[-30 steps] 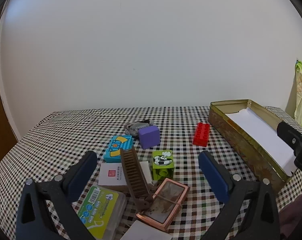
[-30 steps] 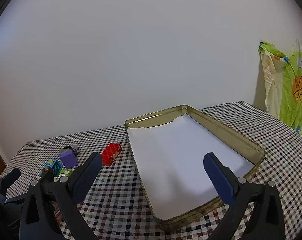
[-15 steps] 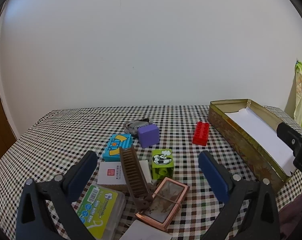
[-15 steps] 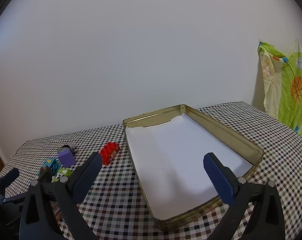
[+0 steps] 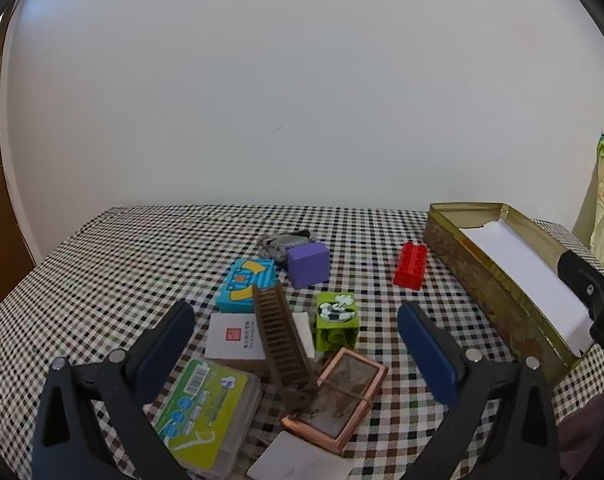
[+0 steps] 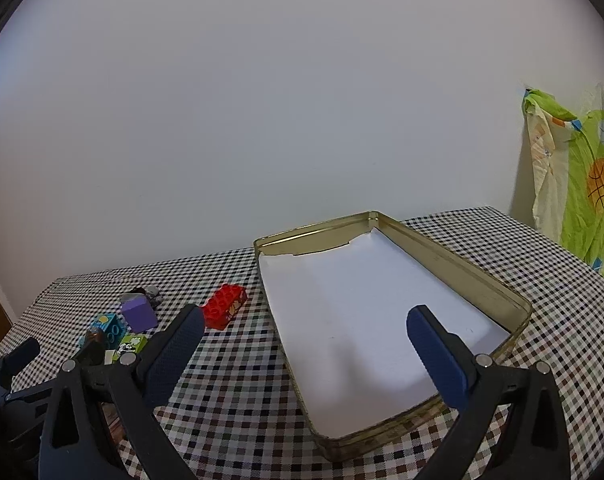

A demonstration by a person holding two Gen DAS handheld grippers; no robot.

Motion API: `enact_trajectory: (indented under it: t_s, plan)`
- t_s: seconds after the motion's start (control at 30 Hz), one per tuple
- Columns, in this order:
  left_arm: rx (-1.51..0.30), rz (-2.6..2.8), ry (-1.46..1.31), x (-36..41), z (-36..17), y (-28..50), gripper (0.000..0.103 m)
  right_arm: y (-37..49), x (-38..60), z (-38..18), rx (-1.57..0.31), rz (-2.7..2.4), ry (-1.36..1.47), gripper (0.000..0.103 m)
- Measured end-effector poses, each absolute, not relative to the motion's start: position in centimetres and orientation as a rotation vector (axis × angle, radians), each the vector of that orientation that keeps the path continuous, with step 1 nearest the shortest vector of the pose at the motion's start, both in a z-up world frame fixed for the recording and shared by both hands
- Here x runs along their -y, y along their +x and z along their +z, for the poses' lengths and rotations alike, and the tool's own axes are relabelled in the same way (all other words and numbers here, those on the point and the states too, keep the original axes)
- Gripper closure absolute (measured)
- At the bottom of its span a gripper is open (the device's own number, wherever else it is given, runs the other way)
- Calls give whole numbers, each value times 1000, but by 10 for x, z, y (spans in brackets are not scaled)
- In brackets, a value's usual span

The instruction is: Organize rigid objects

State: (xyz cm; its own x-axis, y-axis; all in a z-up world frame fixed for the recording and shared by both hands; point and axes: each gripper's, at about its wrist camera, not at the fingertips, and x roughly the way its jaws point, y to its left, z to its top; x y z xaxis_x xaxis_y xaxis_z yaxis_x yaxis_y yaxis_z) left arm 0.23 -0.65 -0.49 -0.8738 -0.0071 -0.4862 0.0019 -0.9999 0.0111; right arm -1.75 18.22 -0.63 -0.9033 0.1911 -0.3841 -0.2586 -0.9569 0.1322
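Left claw (image 5: 296, 332): we see its two blue-padded fingers spread wide, gripping nothing, raised above the near pile.
Right claw (image 6: 304, 340): likewise spread, with nothing between the fingers; we see it poised over the near end of the tin.
Tin (image 6: 460, 264): open, gold-walled, lined with white paper, on the right of the bench (image 5: 102, 264).
Comb (image 5: 280, 334): brown, lying between the left claw's fingers, propped on the white card (image 5: 232, 336) and the copper-framed mirror (image 5: 338, 392).
Green block (image 5: 336, 320): just right of the comb, inside the claw's span.
Red brick (image 5: 410, 266): beyond the right finger, near the tin's wall.
Purple cube (image 5: 308, 264), blue box (image 5: 244, 290): farther back, side by side.
Green-labelled case (image 5: 206, 404): just inside the left finger.
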Motion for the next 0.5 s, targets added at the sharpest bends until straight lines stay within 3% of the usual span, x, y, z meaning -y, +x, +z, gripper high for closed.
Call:
enact_trajectory:
  t_s: [0.5]
  plan:
    - [8, -2914, 852, 70, -10, 30, 0, -26, -164, -11, -243, 2973, -622, 1]
